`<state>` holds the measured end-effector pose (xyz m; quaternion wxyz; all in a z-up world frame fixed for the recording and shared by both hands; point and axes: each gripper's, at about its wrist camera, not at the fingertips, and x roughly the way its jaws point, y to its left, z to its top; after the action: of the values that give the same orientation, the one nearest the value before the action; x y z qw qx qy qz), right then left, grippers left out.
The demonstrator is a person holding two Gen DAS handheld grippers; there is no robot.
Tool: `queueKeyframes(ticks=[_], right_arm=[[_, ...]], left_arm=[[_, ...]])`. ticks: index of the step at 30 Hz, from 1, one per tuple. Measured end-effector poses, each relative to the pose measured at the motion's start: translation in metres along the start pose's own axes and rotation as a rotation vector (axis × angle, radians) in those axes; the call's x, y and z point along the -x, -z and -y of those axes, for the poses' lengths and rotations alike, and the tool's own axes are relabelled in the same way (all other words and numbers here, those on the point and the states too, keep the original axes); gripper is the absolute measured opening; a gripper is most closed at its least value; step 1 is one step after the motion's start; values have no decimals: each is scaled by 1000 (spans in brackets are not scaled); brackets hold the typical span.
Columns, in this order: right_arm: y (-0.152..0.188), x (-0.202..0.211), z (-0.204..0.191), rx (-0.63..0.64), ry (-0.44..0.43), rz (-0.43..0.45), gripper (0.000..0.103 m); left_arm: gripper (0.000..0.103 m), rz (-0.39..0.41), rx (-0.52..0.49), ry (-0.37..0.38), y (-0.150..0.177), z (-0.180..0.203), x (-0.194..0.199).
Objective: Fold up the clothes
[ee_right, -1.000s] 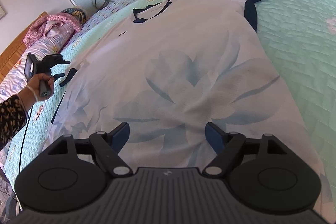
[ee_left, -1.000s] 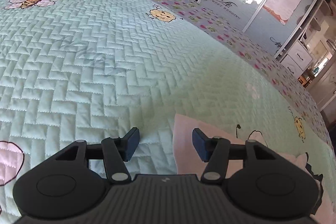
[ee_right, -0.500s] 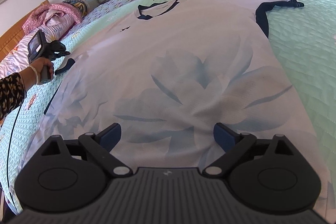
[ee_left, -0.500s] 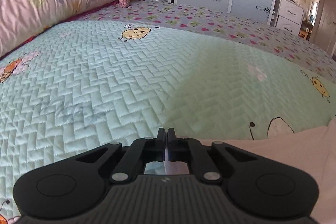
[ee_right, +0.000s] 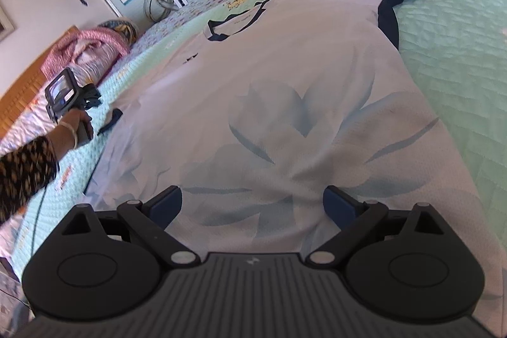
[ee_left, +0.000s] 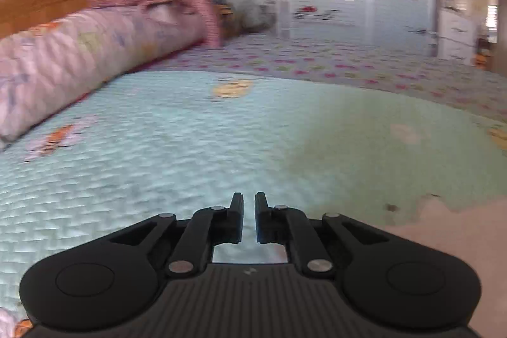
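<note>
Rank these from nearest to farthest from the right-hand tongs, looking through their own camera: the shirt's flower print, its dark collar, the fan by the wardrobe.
From the right tongs:
1. Flower print, just ahead, mid-shirt.
2. Dark collar, at the shirt's far end.
3. Fan, beyond the bed, upper left.

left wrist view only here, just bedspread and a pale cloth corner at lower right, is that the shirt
Observer: Likely. The right wrist view shows a white shirt with a blue flower print spread flat on the bedspread, its dark collar at the far end.
Operator: where's my left gripper relative to it
Observer: The left gripper is close beside the dark sleeve cuff on that view's left edge. I cannot tell whether they touch. Its jaws are opening, with no cloth seen between the pads.
Operator: and the right one
Observer: The right gripper is over the shirt's near end, jaws wide open, not gripping the cloth.
</note>
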<state>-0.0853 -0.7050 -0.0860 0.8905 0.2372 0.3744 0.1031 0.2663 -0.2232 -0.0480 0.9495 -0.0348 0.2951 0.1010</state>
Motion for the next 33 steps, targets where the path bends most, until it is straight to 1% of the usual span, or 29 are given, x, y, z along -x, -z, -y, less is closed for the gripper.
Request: queueKeyframes(ticks=[2,3,4,5,6,7,8,9,10,11,12,13,15,17,18,19,21,22,23,24,25,26,27,28,29,31,33], right_arm=[[0,1,3,-9,-14,5,96],[0,2,4,-12,-21,7,96],[1,2,5,-15,-27,10,96],[1,3,6,-17,-33,12,96],[1,3,7,-21,-39,15,96],[0,3,8,-27,-43,16,96],[0,3,9,-33,-48,18,96],[-1,3,10,-40,-52,19,96],[-1,4,12,-45,-60,20,96],[-1,5,13,-51,-67,20,96],[-1,5,15,-56,-74,21,96],[-1,6,16,-61,-81,24,96],[-1,7,18,-71,-94,29,96],[-1,7,20,-77,-104,36,96],[0,7,21,-77,-110,39,96],[1,7,22,-77,-116,42,96],[1,8,24,-76,-128,46,96],[1,8,25,-80,-134,45,96],[0,9,26,-86,-140,45,96],[-1,9,27,-94,-146,41,96],[-3,10,29,-102,-151,37,96],[-5,11,30,-108,-154,33,95],[-7,14,33,-121,-154,33,95],[-9,17,35,-134,-154,33,94],[-12,20,38,-147,-154,36,94],[-20,29,48,-180,-146,74,94],[-32,38,59,-196,-113,125,94]], left_arm=[[10,-118,61,227,7,10,-2],[11,-173,95,322,11,15,-7],[12,-194,89,360,14,21,-15],[12,-183,17,346,16,29,-25],[4,-161,-37,305,16,34,-35],[4,-116,-51,209,12,32,-45],[4,-87,-36,116,6,30,-55],[4,-91,17,40,-3,28,-62],[3,-97,-3,-26,-10,34,-67],[3,-89,-56,-93,-17,43,-67],[3,-67,-97,-135,-22,53,-63],[6,-52,-124,-163,-27,62,-59],[11,-69,-127,-151,-31,79,-47],[17,-70,-138,-72,-30,102,-31],[22,-49,-163,-3,-28,117,-21],[29,-38,-214,93,-23,135,-16],[38,-73,-344,269,-9,166,-23],[39,-81,-392,303,-3,178,-29],[47,-69,-404,217,1,181,-39],[76,-60,-385,115,0,180,-49],[78,-66,-303,-19,-8,170,-56],[77,-89,-229,-135,-14,158,-62],[70,-104,-183,-192,-17,147,-61],[61,-94,-173,-178,-14,142,-50],[60,-84,-162,-165,-11,136,-39],[62,-63,-141,-137,-6,126,-16],[62,-44,-133,-95,1,119,10]])
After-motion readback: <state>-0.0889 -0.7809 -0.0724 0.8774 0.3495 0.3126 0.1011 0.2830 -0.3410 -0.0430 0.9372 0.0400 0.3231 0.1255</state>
